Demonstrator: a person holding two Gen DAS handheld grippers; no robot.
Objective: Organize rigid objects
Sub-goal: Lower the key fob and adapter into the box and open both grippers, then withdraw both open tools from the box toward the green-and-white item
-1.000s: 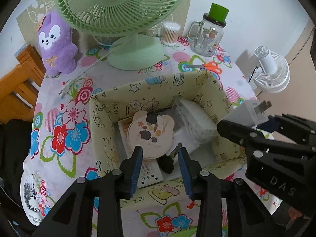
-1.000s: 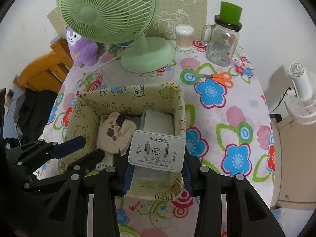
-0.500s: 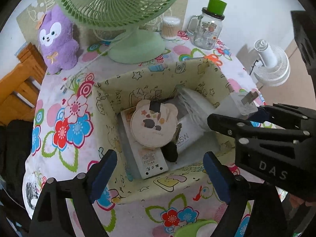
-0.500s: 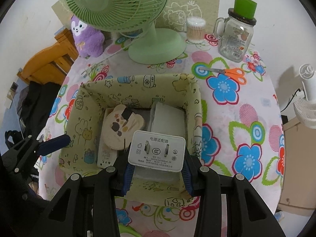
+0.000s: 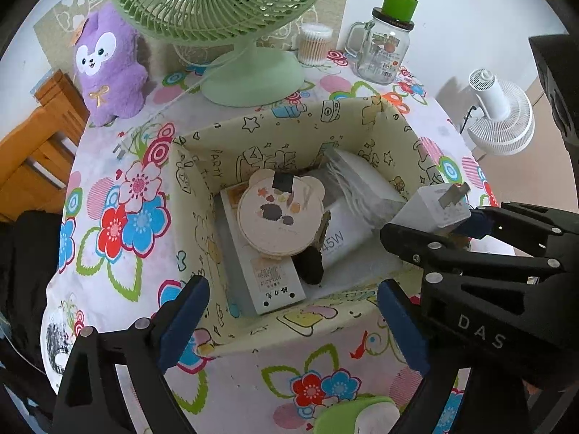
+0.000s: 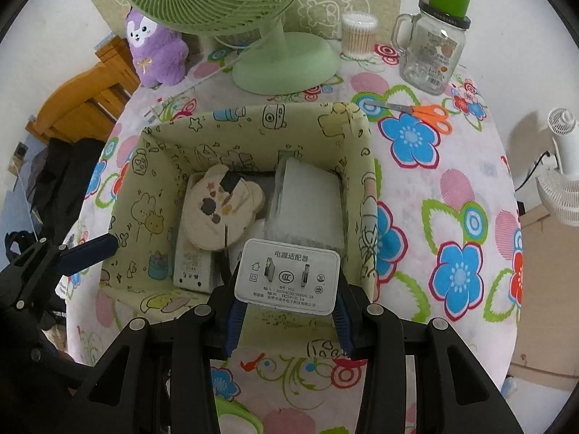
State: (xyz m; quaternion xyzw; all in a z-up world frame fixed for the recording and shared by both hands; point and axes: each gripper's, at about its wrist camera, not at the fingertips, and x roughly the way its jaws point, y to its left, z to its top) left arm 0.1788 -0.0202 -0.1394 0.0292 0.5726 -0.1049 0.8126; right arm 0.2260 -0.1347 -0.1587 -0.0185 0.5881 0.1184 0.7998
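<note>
A cream fabric storage box (image 5: 362, 115) (image 6: 311, 115) with doodle prints sits on the flowered tablecloth. Inside lie a round bear-shaped case (image 5: 280, 213) (image 6: 220, 213), a flat white box (image 5: 267, 278), a white 45W charger box (image 5: 338, 242), a black object (image 5: 311, 267) and a clear plastic case (image 6: 307, 202). My right gripper (image 6: 287, 305) is shut on a white power adapter (image 6: 287, 275) (image 5: 432, 206), held above the box's near right corner. My left gripper (image 5: 291, 320) is open and empty over the box's near wall.
A green desk fan (image 5: 249, 72) (image 6: 286, 61) stands behind the box. A purple plush toy (image 5: 108, 72), a cotton swab jar (image 6: 358, 38), a glass mug jar with green lid (image 6: 434, 50) and orange scissors (image 6: 427, 112) are around it. A white fan (image 6: 561, 177) stands off-table, right.
My left gripper has opened wide and drawn back from the box's contents. My right gripper has carried the adapter closer over the box.
</note>
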